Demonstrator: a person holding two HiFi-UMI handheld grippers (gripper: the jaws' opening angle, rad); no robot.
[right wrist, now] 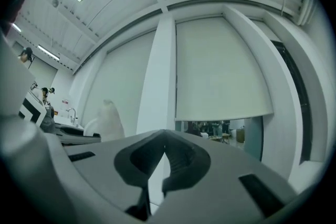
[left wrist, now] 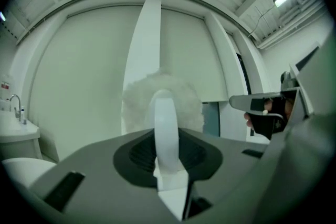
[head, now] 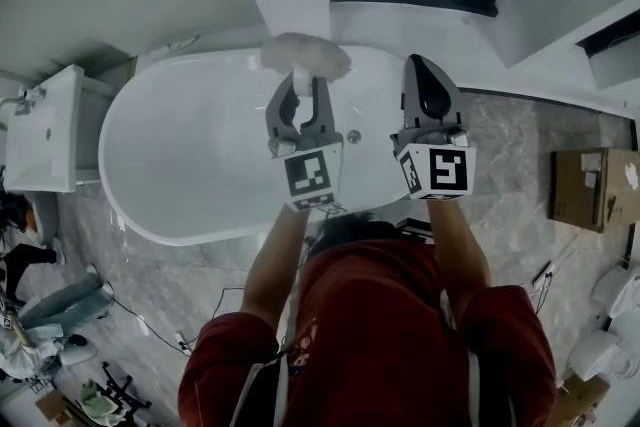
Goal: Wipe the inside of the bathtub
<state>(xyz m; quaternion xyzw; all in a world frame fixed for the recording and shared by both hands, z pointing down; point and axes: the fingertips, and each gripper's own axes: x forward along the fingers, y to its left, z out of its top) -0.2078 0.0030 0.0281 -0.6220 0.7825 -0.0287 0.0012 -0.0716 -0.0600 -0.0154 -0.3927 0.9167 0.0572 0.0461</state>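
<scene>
The left claw (head: 298,83) (left wrist: 166,131) is clamped on the white plastic loop handle (left wrist: 165,113) of a fluffy white round wiping pad (head: 305,56) (left wrist: 137,102). The pad sticks out just past the claw's tips at the far rim of the white oval bathtub (head: 180,150); whether it touches the rim cannot be told. The tub's glossy basin lies below and mostly left of this claw. To its right and apart from it, the right claw (head: 422,65) (right wrist: 161,157) is pressed together with nothing in it, above the tub's right end. Further right, a brown cardboard box (head: 590,187) sits on the grey marble floor (head: 510,175).
</scene>
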